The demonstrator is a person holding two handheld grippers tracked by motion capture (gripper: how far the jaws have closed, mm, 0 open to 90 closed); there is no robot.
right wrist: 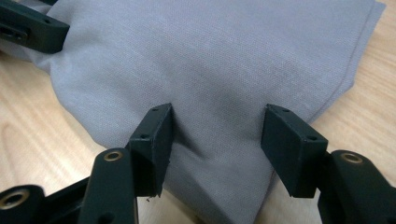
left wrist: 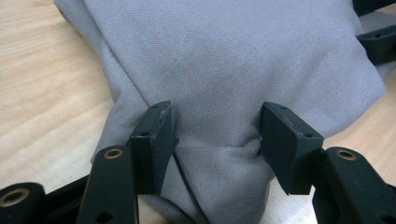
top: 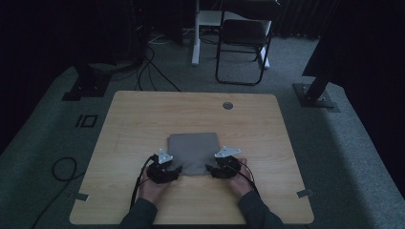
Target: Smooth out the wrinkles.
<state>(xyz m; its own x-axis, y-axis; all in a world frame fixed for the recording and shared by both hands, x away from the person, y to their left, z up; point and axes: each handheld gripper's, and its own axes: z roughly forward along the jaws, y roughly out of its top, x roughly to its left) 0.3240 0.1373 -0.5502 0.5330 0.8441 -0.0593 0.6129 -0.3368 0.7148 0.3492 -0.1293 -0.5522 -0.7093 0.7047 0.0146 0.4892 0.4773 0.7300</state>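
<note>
Two tools are at the near edge of the grey cloth [top: 194, 150], which lies folded in the middle of the tabletop [top: 143, 114]. On the left, my left tool [top: 175, 172] stands at the near left corner; in the left gripper view its jaws are spread, with a bunched part of cloth [left wrist: 224, 70] between them, not yet pinched. On the right, my right tool [top: 211, 170] stands at the near right corner, and in the right gripper view its jaws are spread too, over the cloth [right wrist: 219, 60] corner.

I judge the reaching is done and both tools are in place. What is left is to press the jaws together on the corners, and then to lift or fold the cloth, I think.
</note>
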